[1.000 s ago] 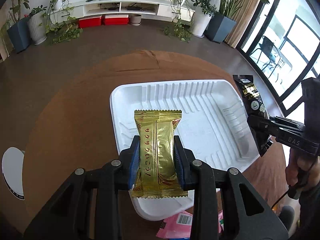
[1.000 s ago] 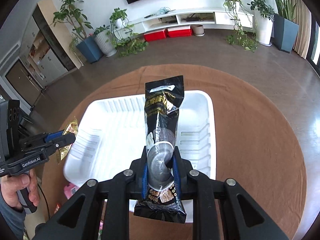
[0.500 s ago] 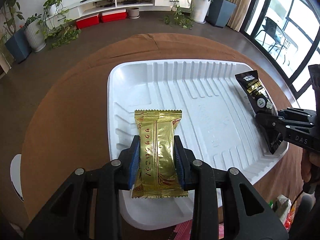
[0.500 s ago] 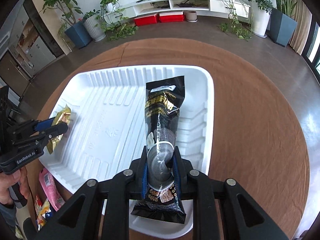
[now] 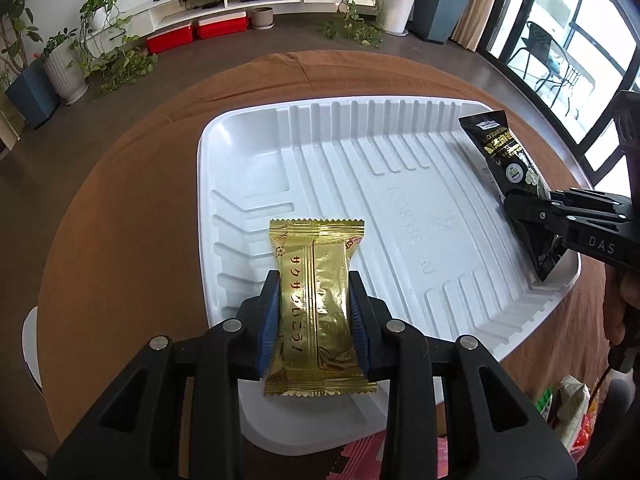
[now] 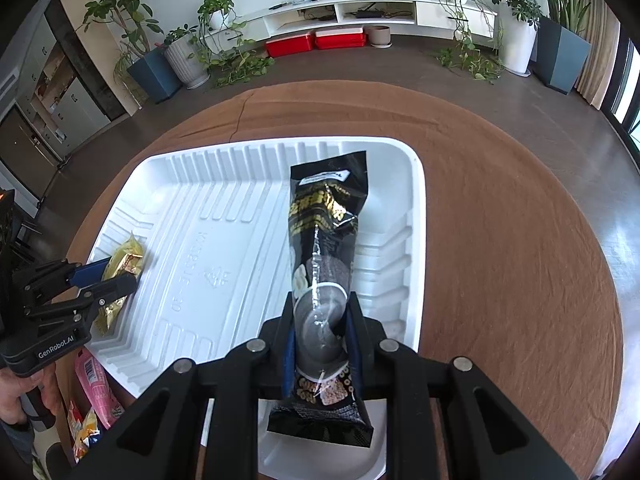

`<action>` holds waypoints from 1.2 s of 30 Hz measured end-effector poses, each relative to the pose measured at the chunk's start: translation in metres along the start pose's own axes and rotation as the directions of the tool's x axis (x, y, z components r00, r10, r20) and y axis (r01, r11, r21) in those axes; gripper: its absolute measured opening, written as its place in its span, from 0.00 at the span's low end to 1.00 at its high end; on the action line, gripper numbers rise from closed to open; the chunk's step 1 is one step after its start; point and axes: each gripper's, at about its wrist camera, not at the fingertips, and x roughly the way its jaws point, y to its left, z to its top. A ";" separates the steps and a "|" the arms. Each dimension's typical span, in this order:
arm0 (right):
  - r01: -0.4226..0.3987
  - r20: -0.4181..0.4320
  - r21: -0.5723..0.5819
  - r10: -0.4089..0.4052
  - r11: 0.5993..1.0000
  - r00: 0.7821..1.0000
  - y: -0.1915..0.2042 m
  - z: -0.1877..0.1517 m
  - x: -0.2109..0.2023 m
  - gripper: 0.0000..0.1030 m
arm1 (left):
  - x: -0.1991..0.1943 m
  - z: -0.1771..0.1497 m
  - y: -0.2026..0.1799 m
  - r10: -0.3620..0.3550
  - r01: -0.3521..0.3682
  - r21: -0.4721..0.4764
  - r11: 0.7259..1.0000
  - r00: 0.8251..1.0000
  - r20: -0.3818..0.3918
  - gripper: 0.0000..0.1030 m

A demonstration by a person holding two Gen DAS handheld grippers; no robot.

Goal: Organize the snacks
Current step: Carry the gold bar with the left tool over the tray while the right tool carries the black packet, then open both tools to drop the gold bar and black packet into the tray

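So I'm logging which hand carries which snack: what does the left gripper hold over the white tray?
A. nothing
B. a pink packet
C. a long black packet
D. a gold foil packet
D: the left gripper has its fingers pressed on both sides of the gold foil packet above the white tray; the long black packet sits in the right gripper.

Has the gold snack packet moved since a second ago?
Yes. The gold snack packet has come down toward the white tray, which now looms larger beneath it.
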 end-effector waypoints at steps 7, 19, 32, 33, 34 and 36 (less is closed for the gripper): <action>0.007 -0.003 -0.017 -0.007 1.000 1.000 0.002 0.001 0.000 0.23 | 0.005 -0.002 0.005 0.001 -0.001 -0.007 1.000 1.000 0.004 0.29; 0.018 0.008 -0.084 -0.017 0.996 1.000 0.017 0.003 -0.009 0.58 | 0.005 0.002 -0.001 0.008 -0.009 0.020 1.000 1.000 0.023 0.62; -0.048 0.256 -0.040 0.057 0.998 0.965 -0.002 0.016 -0.089 0.73 | -0.089 -0.019 0.000 0.045 -0.065 0.080 0.995 0.972 0.231 1.00; -0.052 0.295 -0.027 0.057 0.998 0.954 -0.004 0.018 -0.100 0.75 | -0.101 -0.025 -0.001 0.050 -0.074 0.084 0.994 0.964 0.259 1.00; -0.062 0.340 -0.010 0.061 0.998 0.938 -0.006 0.018 -0.115 0.77 | -0.119 -0.033 -0.001 0.048 -0.076 0.084 0.994 0.953 0.300 1.00; -0.096 0.412 0.011 0.083 0.995 0.908 -0.009 0.018 -0.143 0.81 | -0.146 -0.048 -0.004 0.061 -0.094 0.080 0.992 0.938 0.341 1.00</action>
